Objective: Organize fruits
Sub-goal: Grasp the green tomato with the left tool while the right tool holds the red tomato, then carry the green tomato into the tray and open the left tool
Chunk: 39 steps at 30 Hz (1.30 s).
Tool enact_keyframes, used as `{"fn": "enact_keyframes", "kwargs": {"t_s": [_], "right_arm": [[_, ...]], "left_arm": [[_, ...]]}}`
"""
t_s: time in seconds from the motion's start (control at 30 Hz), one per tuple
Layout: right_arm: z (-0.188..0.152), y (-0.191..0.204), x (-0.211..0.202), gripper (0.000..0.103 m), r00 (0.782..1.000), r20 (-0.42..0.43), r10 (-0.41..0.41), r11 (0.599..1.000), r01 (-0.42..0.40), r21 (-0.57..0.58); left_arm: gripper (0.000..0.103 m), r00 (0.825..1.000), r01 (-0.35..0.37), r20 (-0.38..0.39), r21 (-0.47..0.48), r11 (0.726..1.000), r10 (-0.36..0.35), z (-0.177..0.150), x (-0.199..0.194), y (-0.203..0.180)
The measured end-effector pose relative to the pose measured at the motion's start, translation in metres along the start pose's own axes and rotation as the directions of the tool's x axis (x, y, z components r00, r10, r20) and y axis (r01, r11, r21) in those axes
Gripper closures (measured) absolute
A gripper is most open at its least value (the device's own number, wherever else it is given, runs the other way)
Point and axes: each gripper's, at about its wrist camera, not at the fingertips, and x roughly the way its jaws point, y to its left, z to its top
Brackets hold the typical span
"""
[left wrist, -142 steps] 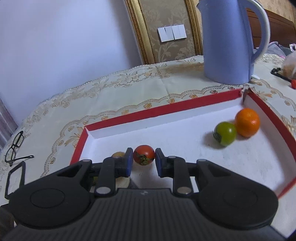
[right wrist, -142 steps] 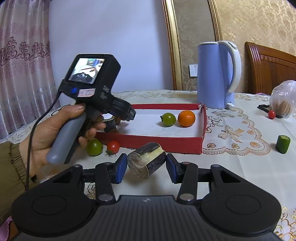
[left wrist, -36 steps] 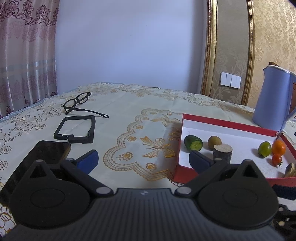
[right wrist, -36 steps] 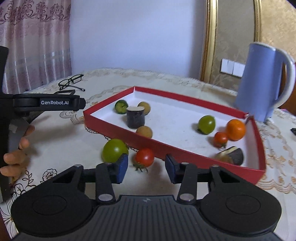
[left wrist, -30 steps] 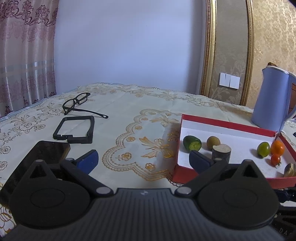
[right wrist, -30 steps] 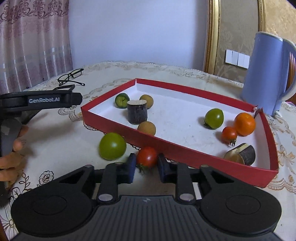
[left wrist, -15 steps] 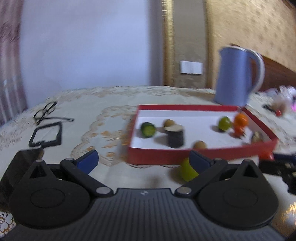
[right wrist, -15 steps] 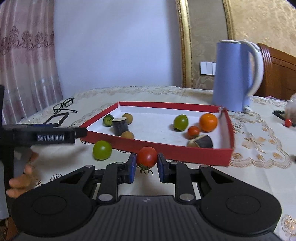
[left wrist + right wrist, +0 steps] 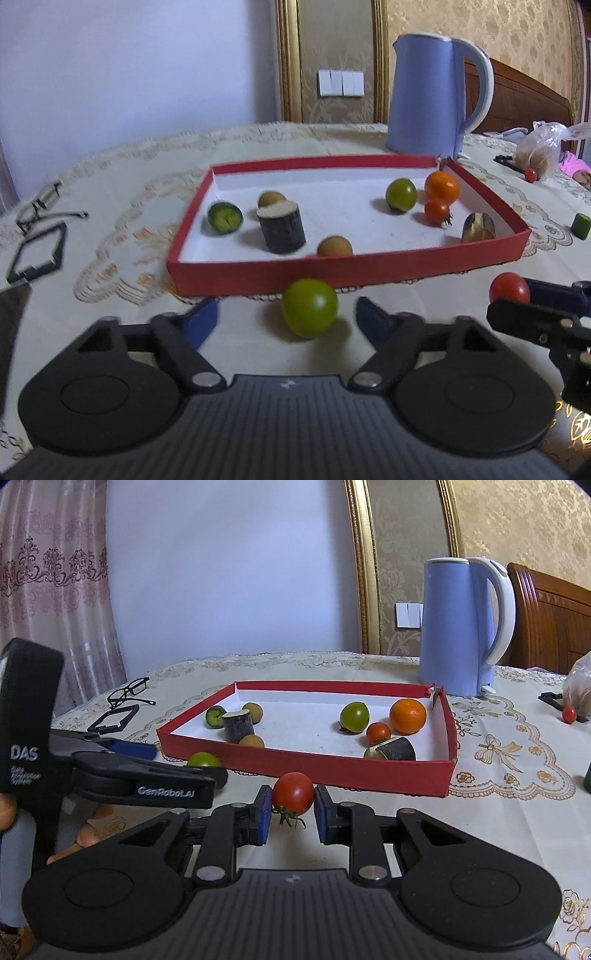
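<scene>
Two tools: right tool [image 9: 291, 814] grips red tomato [image 9: 293, 793], left tool [image 9: 286, 317] wide round green tomato [image 9: 309, 313], red tray [image 9: 347, 271] just behind.

Left gripper [image 9: 207, 766]: "GenRobot.AI", "DAS".

The tablecloth [image 9: 517, 786] looks like woven cloth, cream with shiny gold embroidery. The tray [image 9: 332, 271] looks like matt red cardboard outside with white paper lining inside. The kettle [image 9: 458, 627] at the table's far edge is smooth, slightly glossy blue plastic with a white handle. The red tomato [image 9: 293, 794] has a smooth, glossy skin, as does the green tomato [image 9: 309, 313]. The orange [image 9: 407, 716] has a finely dimpled, satin peel. The stump-like piece [image 9: 282, 230] shows rough dark bark and a pale, grainy cut top. Both grippers have matt black plastic bodies with ribbed bases, blue pads [image 9: 264, 814] and small metal pins. The chair [image 9: 554, 624] is polished, carved wood.
</scene>
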Motion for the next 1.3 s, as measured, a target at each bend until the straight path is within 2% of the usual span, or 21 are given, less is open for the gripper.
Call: {"fn": "enact_keyframes", "kwargs": {"t_s": [0.03,0.07,0.13,0.37,0.6,0.97,1.3], "right_arm": [[0.0,0.0,0.0,0.08,1.0,0.0,-0.002,1.0,0.002,0.001],[0.0,-0.001,0.0,0.08,1.0,0.0,-0.003,1.0,0.003,0.002],[-0.001,-0.001,0.0,0.08,1.0,-0.001,-0.004,1.0,0.004,0.005],[-0.001,-0.001,-0.002,0.08,1.0,0.001,-0.002,1.0,0.002,0.004],[-0.001,-0.001,-0.005,0.08,1.0,0.006,-0.002,1.0,0.002,0.0],[-0.001,-0.003,-0.012,0.08,1.0,0.021,0.004,1.0,-0.004,-0.001],[0.0,-0.008,-0.023,0.08,0.999,0.045,0.004,1.0,-0.005,0.006]], "left_arm": [[0.053,1.0,0.005,-0.013,-0.004,1.0,-0.005,0.0,0.002,0.001],[0.062,0.999,0.028,-0.024,-0.015,0.999,-0.028,-0.001,0.003,0.003],[0.073,0.998,0.054,-0.018,-0.044,0.998,-0.055,-0.001,0.002,0.007],[0.073,0.998,0.058,-0.011,-0.059,0.997,-0.058,-0.002,0.001,0.009],[0.073,0.999,0.032,-0.006,-0.06,0.998,-0.032,-0.002,-0.002,0.01],[0.073,0.998,-0.007,0.06,-0.012,1.0,0.008,0.014,-0.02,0.001],[0.073,0.993,-0.042,0.109,0.038,0.998,0.038,0.035,-0.018,-0.02]]}}
